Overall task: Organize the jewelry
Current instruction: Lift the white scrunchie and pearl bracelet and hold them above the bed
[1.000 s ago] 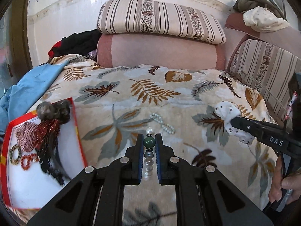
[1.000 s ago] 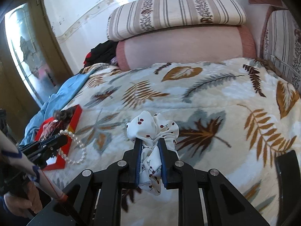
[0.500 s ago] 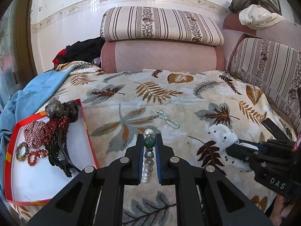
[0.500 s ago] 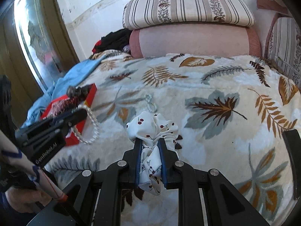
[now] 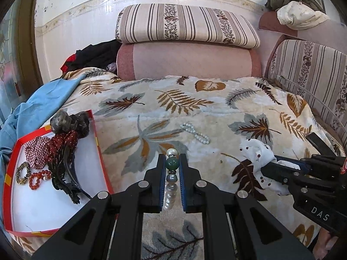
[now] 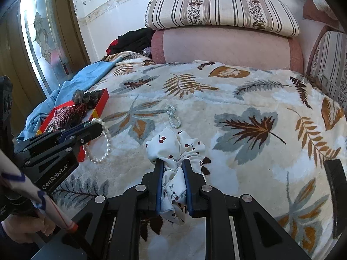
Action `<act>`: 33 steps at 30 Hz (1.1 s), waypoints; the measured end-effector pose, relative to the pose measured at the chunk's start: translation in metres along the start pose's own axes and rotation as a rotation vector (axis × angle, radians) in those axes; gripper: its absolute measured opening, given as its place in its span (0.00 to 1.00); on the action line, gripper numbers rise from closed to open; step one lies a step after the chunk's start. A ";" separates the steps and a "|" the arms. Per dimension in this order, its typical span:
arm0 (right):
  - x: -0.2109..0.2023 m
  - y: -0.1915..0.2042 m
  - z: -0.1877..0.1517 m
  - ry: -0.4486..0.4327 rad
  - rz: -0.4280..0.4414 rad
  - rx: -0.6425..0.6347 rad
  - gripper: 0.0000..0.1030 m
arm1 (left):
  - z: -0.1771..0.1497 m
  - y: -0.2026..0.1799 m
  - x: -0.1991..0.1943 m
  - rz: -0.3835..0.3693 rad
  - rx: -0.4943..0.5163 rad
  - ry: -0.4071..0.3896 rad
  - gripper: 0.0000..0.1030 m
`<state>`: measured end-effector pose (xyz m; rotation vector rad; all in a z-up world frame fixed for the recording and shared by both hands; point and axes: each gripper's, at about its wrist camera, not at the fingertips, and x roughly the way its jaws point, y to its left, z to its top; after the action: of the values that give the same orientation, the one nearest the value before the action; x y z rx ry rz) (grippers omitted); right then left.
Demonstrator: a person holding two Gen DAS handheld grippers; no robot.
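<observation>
On leaf-print blanket [image 5: 195, 112] (striped cushions [image 5: 186, 25] behind)

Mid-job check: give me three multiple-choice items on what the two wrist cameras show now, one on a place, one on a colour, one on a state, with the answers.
1. Where does the loose white bead bracelet lie?
A. On the leaf-print blanket
B. In the red-rimmed tray
C. On the striped cushion

2. What colour is the large bead pinched at the left gripper tips?
A. Red
B. Dark green
C. Yellow

3. What state is the right gripper in?
A. Open and empty
B. Shut on a pearl strand
C. Shut on the cherry-print scrunchie

Answers: 1 A, it rests on the blanket, apart from the tray. 2 B, a green bead sits between the fingers, pearls either side of it. 3 C, white cherry-print fabric is squeezed between its fingers.
</observation>
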<state>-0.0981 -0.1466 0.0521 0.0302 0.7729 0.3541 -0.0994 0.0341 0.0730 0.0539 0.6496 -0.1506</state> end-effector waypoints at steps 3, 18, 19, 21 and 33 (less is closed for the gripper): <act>0.001 0.001 0.000 0.003 -0.002 -0.001 0.19 | 0.000 0.000 0.000 0.002 0.000 0.000 0.11; 0.001 0.003 -0.001 0.002 -0.012 -0.016 0.19 | 0.000 0.002 -0.001 0.002 -0.005 -0.003 0.11; 0.001 0.003 -0.001 0.002 -0.011 -0.017 0.19 | 0.000 0.003 -0.001 0.002 -0.005 -0.004 0.11; 0.001 0.003 -0.001 0.001 -0.013 -0.020 0.19 | 0.000 0.003 -0.002 0.003 -0.006 -0.004 0.11; 0.001 0.004 -0.001 0.001 -0.014 -0.024 0.19 | 0.000 0.003 -0.002 0.001 -0.004 -0.005 0.11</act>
<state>-0.0991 -0.1425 0.0517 0.0024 0.7694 0.3505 -0.1006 0.0375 0.0739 0.0496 0.6453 -0.1483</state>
